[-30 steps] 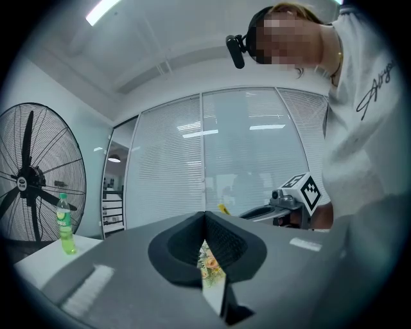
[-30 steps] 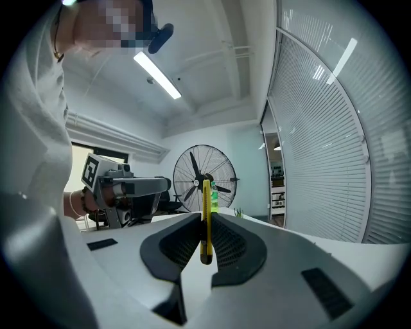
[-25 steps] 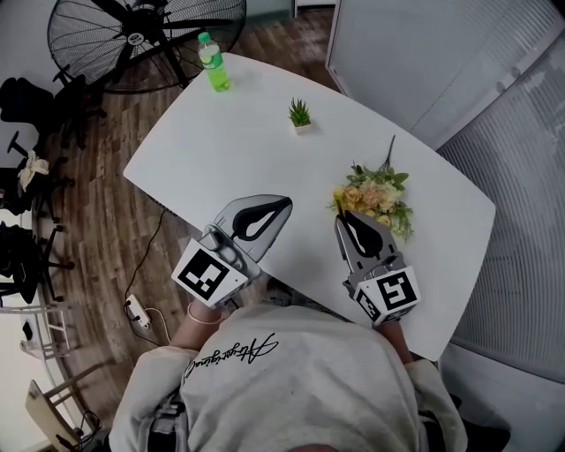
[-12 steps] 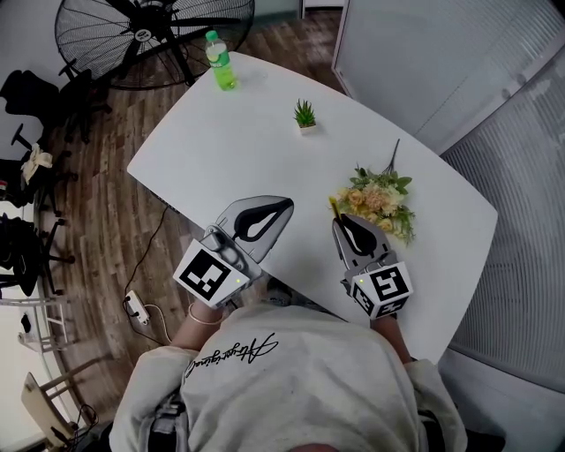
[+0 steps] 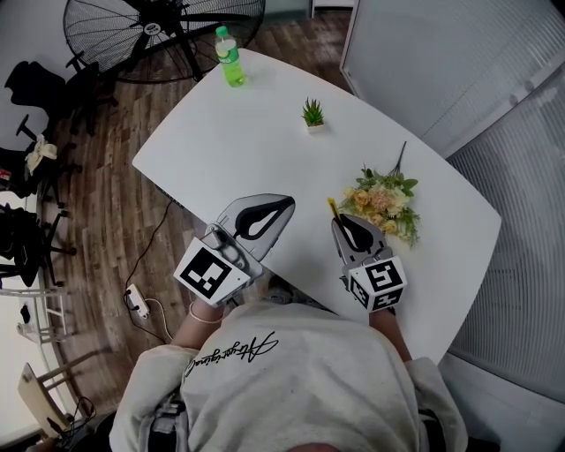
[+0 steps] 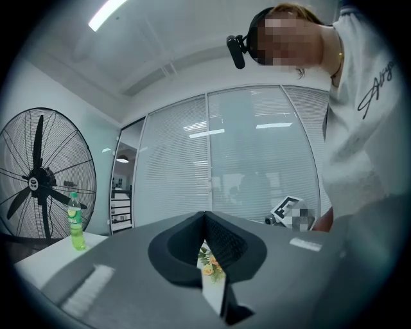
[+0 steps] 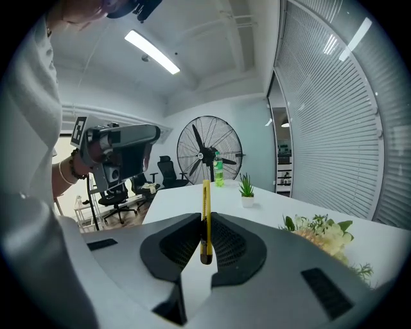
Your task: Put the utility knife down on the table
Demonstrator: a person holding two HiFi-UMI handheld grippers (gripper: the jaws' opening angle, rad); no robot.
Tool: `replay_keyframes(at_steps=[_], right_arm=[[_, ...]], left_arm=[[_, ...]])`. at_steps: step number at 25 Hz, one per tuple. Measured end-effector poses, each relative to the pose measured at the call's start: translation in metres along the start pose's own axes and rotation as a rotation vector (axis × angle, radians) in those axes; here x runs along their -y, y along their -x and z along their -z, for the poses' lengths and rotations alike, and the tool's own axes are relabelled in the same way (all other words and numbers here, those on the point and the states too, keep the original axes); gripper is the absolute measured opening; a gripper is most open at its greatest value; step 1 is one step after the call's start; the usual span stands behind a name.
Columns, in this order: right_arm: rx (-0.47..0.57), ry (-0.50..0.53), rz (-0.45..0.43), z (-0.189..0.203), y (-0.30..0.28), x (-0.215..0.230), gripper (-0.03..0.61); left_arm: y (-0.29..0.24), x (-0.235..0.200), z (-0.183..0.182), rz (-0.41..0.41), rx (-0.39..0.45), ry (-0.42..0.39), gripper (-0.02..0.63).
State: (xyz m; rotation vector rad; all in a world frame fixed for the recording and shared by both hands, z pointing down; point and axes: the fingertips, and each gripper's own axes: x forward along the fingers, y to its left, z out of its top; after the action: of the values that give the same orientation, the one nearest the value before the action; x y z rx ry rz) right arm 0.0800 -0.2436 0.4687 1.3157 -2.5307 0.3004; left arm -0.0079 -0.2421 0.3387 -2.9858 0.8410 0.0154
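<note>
A slim yellow utility knife (image 7: pixel 205 218) stands on edge between the pads of my right gripper (image 7: pixel 205 222), which is shut on it. In the head view the knife (image 5: pixel 333 208) pokes out past the right gripper (image 5: pixel 341 222), low over the white table (image 5: pixel 265 141) near its front edge, just left of the bouquet. My left gripper (image 5: pixel 286 202) hovers over the front edge to the left, apart from the knife. Its jaws (image 6: pixel 204 217) meet at the tips with nothing between them.
A bouquet of pale flowers (image 5: pixel 385 201) lies right of the knife. A small potted plant (image 5: pixel 312 114) and a green bottle (image 5: pixel 231 64) stand farther back. A large floor fan (image 5: pixel 168 26) and office chairs (image 5: pixel 26 97) are off the table's far left.
My right gripper has sunk toward the table with the knife still in it, tilting its nose down a little. The left gripper has stayed where it was.
</note>
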Motion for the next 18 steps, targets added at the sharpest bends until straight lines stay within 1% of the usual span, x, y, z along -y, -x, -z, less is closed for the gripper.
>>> replay_keyframes(at_steps=[5,8,18], right_arm=[[-0.069,-0.003,-0.004,0.019,-0.009,0.003,0.048],[-0.091,-0.001,-0.003,0.026,-0.011,0.003,0.048],[-0.163,-0.005,-0.004,0.049,-0.020,0.004,0.048]], left_arm=[[0.001,-0.001,0.002,0.001,-0.005,-0.008,0.000],[0.001,0.000,-0.002,-0.001,0.001,0.002,0.000],[0.005,-0.001,-0.002,0.002,-0.001,-0.005,0.001]])
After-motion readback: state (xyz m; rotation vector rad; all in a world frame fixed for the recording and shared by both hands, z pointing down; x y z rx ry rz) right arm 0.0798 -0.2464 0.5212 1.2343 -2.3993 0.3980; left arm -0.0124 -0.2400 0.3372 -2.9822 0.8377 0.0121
